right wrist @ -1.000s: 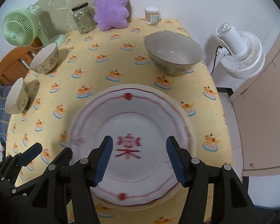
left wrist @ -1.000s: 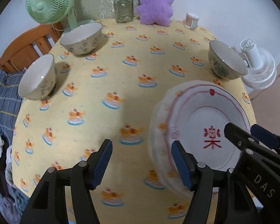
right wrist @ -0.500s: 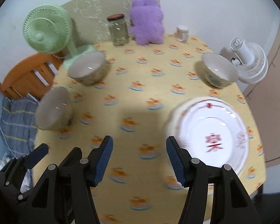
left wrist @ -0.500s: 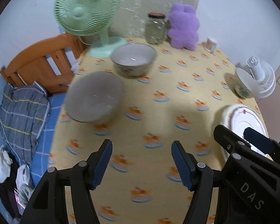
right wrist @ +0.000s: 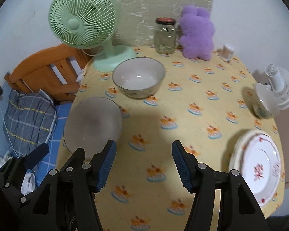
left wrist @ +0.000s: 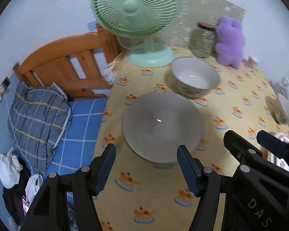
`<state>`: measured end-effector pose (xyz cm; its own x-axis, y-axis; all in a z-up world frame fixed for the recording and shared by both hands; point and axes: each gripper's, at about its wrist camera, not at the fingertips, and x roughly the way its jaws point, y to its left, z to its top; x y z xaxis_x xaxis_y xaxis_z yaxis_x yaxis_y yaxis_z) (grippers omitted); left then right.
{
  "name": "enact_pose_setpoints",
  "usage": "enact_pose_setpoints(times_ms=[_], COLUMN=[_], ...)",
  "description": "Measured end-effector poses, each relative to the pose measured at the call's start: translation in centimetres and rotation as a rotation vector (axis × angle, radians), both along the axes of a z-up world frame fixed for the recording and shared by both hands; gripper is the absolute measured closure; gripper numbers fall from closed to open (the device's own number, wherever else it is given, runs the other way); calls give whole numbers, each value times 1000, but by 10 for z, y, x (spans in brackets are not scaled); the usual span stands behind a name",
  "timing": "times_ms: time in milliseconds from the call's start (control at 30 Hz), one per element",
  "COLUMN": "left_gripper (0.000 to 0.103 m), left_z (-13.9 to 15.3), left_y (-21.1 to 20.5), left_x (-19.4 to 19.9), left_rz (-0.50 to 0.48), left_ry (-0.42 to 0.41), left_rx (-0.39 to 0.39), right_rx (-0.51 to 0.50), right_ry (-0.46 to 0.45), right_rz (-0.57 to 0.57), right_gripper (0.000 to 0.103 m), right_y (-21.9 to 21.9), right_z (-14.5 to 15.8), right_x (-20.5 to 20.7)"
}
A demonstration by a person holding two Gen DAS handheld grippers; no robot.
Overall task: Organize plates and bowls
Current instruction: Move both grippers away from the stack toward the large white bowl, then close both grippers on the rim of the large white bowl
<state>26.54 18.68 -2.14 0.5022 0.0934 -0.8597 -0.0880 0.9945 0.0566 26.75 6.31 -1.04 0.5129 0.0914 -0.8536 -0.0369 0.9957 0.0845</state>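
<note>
Both tools have travelled away from the stack of plates point(right wrist: 258, 165), which one second ago lay directly under the right tool point(right wrist: 143, 161) and is now well off to its right on the desk point(right wrist: 183, 100). The near bowl point(left wrist: 160, 129) now sits just ahead of the left tool point(left wrist: 145, 165). Both tools are spread and pinching nothing, so I judge a bowl pickup comes next

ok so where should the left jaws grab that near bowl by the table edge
Take the near bowl by its rim, at the part closest to the left gripper, coming down from above with one jaw inside and one outside. It sits upright and open, its wall is thin, and the whole bowl looks too wide to span.
</note>
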Motion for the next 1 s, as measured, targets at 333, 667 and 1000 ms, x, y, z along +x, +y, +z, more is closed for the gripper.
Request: enact_pose_setpoints(times_ms=[333, 667, 1000], left_gripper=[36, 55, 77], left_z=[-32, -60, -60], left_y=[28, 33, 35], left_x=[49, 73, 71], left_rz=[78, 43, 27], left_ry=[25, 65, 100], left_rx=[36, -15, -64], right_rx=[37, 16, 79], right_ry=[30, 101, 138], right_rz=[-25, -4, 14], right_gripper=[39, 60, 67], right_y=[28, 45, 48], right_z=[-34, -60, -62], right_x=[55, 85, 83])
